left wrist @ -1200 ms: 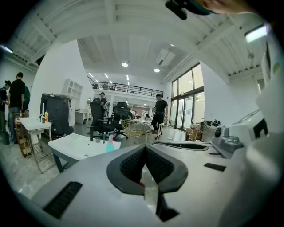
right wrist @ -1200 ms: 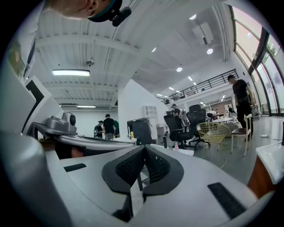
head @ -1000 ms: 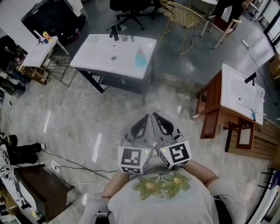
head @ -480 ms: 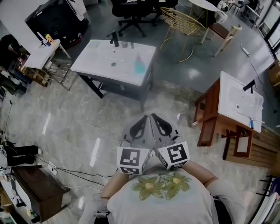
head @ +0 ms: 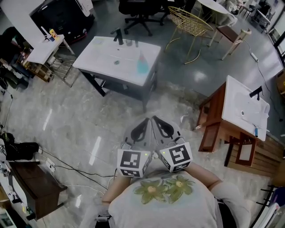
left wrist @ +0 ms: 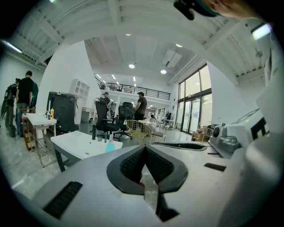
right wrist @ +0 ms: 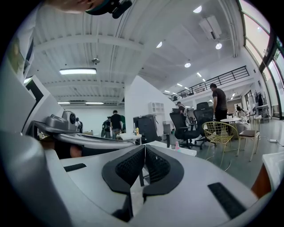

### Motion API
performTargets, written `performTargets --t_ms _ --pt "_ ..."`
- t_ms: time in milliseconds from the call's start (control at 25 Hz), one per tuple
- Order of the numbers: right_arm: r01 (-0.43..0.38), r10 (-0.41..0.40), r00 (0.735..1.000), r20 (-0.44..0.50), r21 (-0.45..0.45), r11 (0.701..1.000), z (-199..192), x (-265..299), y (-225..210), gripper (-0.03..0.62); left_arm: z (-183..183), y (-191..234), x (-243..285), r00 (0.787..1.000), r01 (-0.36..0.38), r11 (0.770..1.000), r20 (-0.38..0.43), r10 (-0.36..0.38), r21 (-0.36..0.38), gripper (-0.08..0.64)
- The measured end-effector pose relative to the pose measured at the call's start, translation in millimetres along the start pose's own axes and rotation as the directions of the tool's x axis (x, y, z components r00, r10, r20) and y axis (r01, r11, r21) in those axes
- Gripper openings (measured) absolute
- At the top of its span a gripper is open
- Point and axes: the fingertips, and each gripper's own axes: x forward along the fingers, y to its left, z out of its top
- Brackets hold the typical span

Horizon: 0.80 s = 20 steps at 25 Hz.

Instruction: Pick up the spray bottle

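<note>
The teal spray bottle (head: 142, 66) with a pink top stands upright on the white sink table (head: 107, 62), near its right edge, well ahead of me across the floor. My left gripper (head: 148, 120) and right gripper (head: 155, 119) are held side by side close to my chest, tips nearly touching, pointing toward that table. Both are shut with nothing in them. In the left gripper view, the bottle (left wrist: 109, 145) shows small above the closed left gripper (left wrist: 145, 149). In the right gripper view, its pink top (right wrist: 177, 145) peeks over the closed right gripper (right wrist: 145, 149).
A black faucet (head: 117, 34) and small cups stand at the sink table's far edge. Behind it are a yellow wire chair (head: 189, 20) and black office chairs (head: 139, 9). A wooden-framed sink stand (head: 244, 107) is at the right. Cables (head: 67, 170) lie on the marble floor.
Both grippers stay shut and side by side in the same place. Only the head view has swayed slightly; the bottle has not moved.
</note>
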Motion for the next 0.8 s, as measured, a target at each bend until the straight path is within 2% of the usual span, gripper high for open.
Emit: performTargets --t_ms 400,800 --pt "0.024 -0.024 0.999 -0.028 -0.004 1.0 -2 38 -17 0.023 8 26 33 1.0 0.017 1.0 0.001 -0.017 -0.01 0.009" --pt "0.065 -0.065 0.997 -0.041 0.006 0.998 12 109 -40 0.023 32 79 82 0.998 0.059 0.998 -0.014 -0.059 -0.003 0.009"
